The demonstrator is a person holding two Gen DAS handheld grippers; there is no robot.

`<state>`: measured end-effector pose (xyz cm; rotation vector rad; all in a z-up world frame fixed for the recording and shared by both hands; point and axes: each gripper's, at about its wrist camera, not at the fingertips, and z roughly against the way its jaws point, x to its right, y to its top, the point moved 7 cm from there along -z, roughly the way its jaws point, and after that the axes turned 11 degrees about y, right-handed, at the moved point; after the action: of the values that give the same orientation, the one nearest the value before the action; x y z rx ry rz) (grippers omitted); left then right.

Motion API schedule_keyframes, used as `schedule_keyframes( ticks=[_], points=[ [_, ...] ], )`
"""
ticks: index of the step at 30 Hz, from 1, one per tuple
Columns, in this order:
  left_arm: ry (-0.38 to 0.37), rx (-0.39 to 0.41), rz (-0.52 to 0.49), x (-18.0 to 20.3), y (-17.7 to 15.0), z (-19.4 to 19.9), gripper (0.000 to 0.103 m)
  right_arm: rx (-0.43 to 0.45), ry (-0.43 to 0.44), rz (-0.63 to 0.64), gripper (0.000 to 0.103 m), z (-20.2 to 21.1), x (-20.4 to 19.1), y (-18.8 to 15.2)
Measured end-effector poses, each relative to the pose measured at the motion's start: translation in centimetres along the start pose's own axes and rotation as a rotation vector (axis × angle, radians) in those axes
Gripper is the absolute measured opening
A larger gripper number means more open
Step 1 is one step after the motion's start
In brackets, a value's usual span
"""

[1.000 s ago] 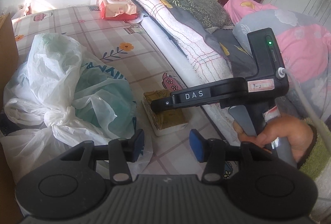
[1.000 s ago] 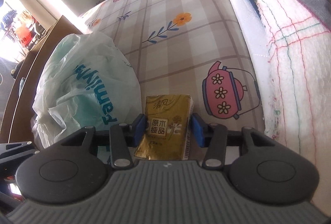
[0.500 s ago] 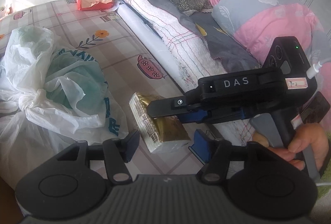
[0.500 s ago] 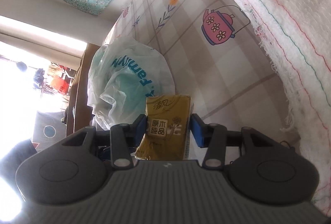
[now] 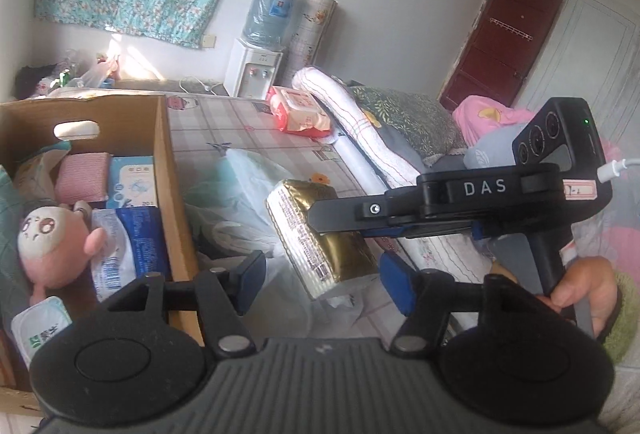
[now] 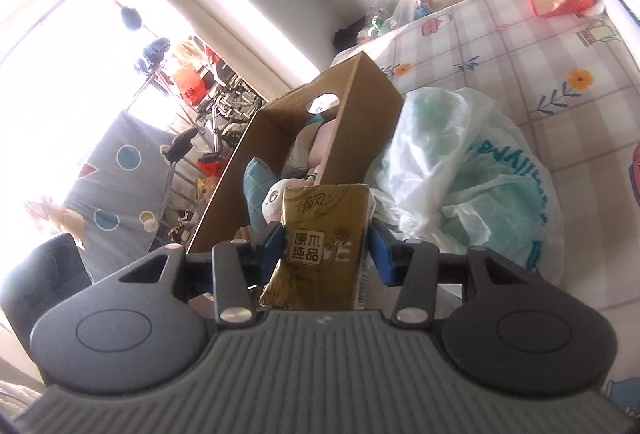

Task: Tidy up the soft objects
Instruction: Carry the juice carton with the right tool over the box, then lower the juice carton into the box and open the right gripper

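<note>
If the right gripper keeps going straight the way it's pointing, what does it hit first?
Most likely the cardboard box: the right gripper, shut on the gold tissue pack, points at its near open end, where the pink plush doll lies. Depth is unclear; the white plastic bag sits just right of that line.

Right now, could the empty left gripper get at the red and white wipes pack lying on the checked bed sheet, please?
Probably yes: the left gripper is open and empty, but the gold tissue pack held by the right gripper hangs between it and the wipes pack.
</note>
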<state>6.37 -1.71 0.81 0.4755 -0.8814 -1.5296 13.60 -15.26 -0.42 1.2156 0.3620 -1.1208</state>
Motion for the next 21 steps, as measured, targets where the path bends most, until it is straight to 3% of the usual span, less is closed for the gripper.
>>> schedule_keyframes(
  ticks=[5,9,17,21],
  points=[
    [0.19,0.069,0.136,-7.9,-0.7,4.0,0.07,-0.253,-0.036,0.2,0.046,-9.0,-4.3,-0.1],
    [0.275,0.086,0.256,-13.0,-1.9,5.8,0.07,-0.432,-0.122,0.349,0.046,-14.0,-6.1,-1.2],
    [0.304,0.095,0.352,-17.8,-3.3,7.2,0.07,-0.635,-0.235,0.483,0.046,-19.0,-6.5,-3.0],
    [0.292,0.088,0.37,-18.4,-3.8,7.0,0.07,-0.671,-0.269,0.547,0.047,-20.9,-6.0,-3.9]
  ],
)
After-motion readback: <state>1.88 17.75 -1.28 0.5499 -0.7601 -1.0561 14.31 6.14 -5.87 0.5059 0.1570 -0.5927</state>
